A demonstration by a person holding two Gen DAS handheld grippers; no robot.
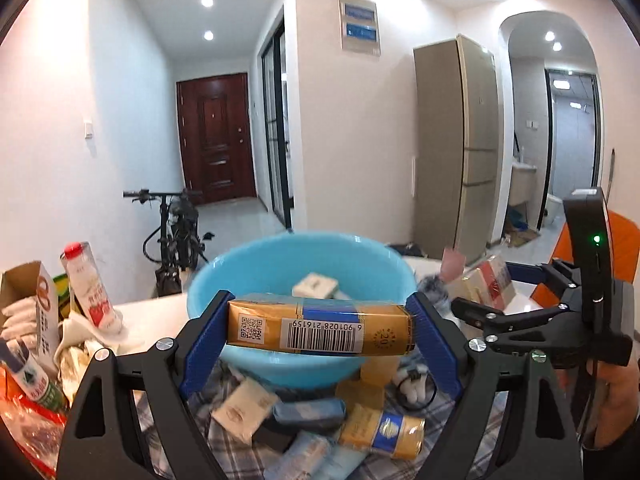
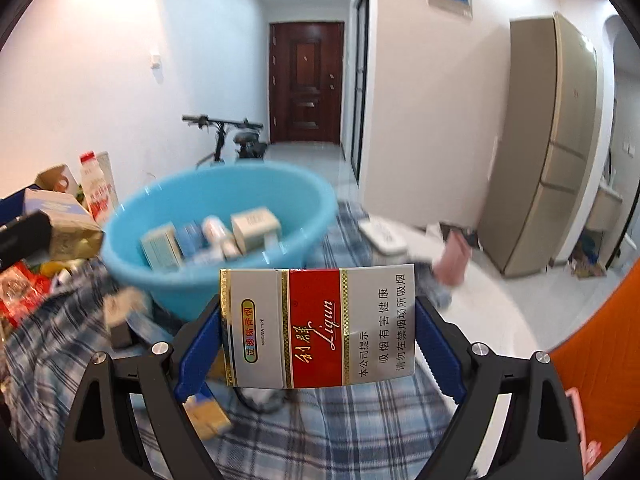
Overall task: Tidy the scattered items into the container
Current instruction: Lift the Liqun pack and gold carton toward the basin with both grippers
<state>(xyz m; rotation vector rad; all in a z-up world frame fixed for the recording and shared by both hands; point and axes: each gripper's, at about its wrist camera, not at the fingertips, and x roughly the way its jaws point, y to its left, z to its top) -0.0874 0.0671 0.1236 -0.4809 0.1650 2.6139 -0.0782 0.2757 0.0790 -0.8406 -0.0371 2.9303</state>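
Note:
My left gripper [image 1: 320, 326] is shut on a gold and blue cigarette pack [image 1: 320, 326], held lengthwise just in front of the light blue basin [image 1: 248, 268]. My right gripper [image 2: 318, 326] is shut on a silver and red Liqun cigarette pack [image 2: 316, 326], held above the plaid cloth in front of the basin [image 2: 132, 232]. The right gripper also shows in the left wrist view [image 1: 492, 280], to the basin's right. The basin holds several small boxes [image 2: 252, 226]. Loose packs lie on the cloth, among them another gold and blue pack [image 1: 384, 432] and a white packet [image 1: 244, 408].
A blue plaid cloth [image 2: 340, 436] covers the table. At the left stand a milk bottle [image 1: 90, 284], an open carton [image 1: 28, 312] and red snack bags [image 2: 20, 296]. An orange chair [image 2: 600, 348] is at the right. A pink object [image 2: 452, 260] lies beyond the basin.

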